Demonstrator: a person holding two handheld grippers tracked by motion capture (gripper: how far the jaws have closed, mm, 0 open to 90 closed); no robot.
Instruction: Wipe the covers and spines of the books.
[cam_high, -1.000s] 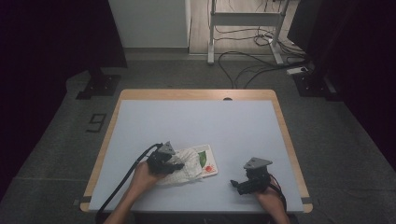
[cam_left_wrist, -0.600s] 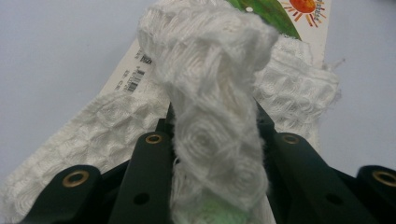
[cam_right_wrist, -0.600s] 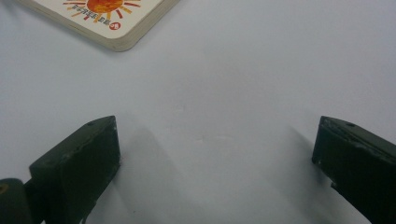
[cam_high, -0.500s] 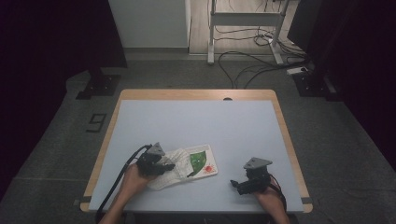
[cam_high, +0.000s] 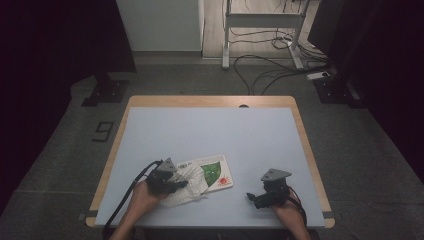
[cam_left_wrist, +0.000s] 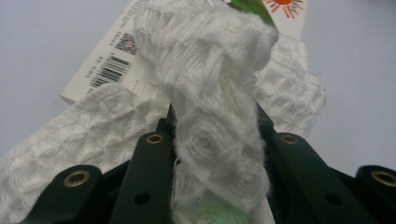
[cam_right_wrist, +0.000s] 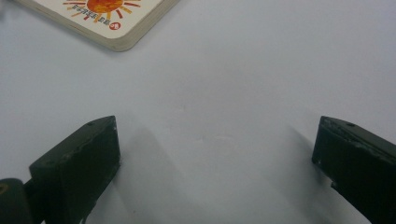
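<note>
I am pinching a bunched fold of the white cloth in my left gripper, dragging it across the book beneath, presumably wiping its cover. My right gripper is resting beside the book, jaws spread and holding nothing, keeping clear.

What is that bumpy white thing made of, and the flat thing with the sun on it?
The white cloth looks like woven cotton, matte, with a waffle weave and fuzzy threads. The board book seems thick cardboard with a smooth printed face and a pale layered edge.

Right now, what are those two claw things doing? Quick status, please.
Left gripper shut on white cloth. Right gripper open over bare table. Cloth lies partly on the book. Nothing in the way.
</note>
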